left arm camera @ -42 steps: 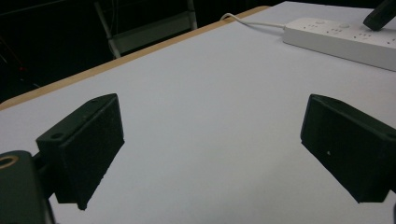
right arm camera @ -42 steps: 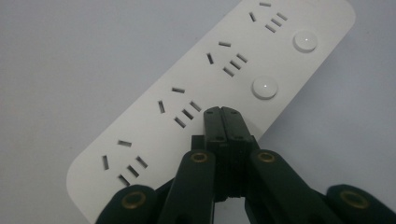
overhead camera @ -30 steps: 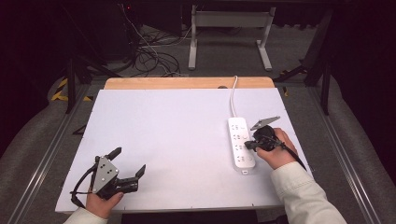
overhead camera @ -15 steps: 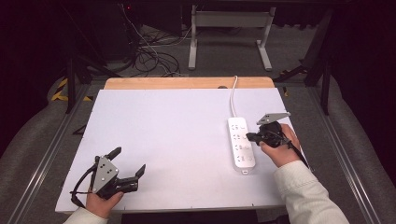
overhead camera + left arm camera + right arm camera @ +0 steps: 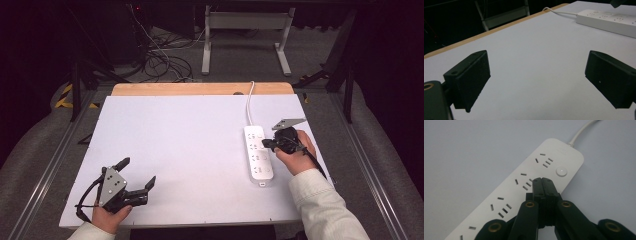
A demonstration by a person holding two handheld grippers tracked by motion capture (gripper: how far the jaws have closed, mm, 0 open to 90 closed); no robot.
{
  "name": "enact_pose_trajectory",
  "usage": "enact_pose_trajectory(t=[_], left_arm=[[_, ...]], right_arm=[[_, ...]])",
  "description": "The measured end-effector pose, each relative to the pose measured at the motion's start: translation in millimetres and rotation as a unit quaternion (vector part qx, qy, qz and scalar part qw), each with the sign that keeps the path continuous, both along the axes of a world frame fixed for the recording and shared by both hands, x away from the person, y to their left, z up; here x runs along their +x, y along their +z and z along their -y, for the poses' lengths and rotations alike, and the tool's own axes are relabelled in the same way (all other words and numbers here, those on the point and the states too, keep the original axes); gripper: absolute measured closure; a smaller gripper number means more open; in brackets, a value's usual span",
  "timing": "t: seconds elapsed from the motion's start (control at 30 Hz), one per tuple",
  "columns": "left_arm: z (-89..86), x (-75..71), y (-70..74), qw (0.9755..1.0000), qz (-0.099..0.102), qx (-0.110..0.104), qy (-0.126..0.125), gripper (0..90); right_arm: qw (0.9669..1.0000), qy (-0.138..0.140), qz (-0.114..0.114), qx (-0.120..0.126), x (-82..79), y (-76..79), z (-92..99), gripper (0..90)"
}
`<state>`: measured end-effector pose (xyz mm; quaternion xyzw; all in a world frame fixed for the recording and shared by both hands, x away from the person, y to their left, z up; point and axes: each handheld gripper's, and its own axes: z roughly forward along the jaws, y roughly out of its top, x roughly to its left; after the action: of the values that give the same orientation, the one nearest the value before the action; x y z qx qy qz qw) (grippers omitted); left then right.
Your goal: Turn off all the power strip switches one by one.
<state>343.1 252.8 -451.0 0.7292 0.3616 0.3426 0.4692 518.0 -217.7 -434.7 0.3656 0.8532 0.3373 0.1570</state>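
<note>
Item: white power strip [image 5: 259, 153], 1 pc, w/ white cord [image 5: 249, 98] running off the far edge. Loc: right side of white tabletop [image 5: 175, 150], lying flat, long axis running near-to-far; round button [image 5: 561, 171] at the cord end, rows of socket slots along the top face. Right gripper [image 5: 266, 144]: jaws fully closed, pads pressed together, nothing between them; closed tip sits over the strip's top face just short of the button, contact w/ the casing can't be told. Left gripper [image 5: 136, 173]: jaws wide apart, empty, resting at near-left corner of tabletop, well apart from the strip. Handling (est.): rigid plastic shell, light, smooth & prob. slippery on the board, so a sideways poke could slide it; cord is limp and may drag or tug. Button prob. needs a straight-down press w/ closed tip. If lifting, take hold across the narrow width at mid-body, long flat sides; avoid cord & socket slots.
</note>
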Motion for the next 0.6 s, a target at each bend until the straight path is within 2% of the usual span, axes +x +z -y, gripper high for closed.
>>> enact_pose_trajectory(t=[0.3, 0.6], left_arm=[[-0.2, 0.0, 0.0, 1.0000, 0.000, 0.000, 0.000, 6.8], [-0.4, 0.0, 0.2, 1.0000, 0.002, 0.001, -0.001, 6.8]], right_arm=[[0.9999, -0.005, -0.013, -0.010, 11.4, -10.5, -2.9, 90.0], [0.9998, -0.006, -0.019, -0.010, 12.1, -12.5, -4.8, 90.0]])
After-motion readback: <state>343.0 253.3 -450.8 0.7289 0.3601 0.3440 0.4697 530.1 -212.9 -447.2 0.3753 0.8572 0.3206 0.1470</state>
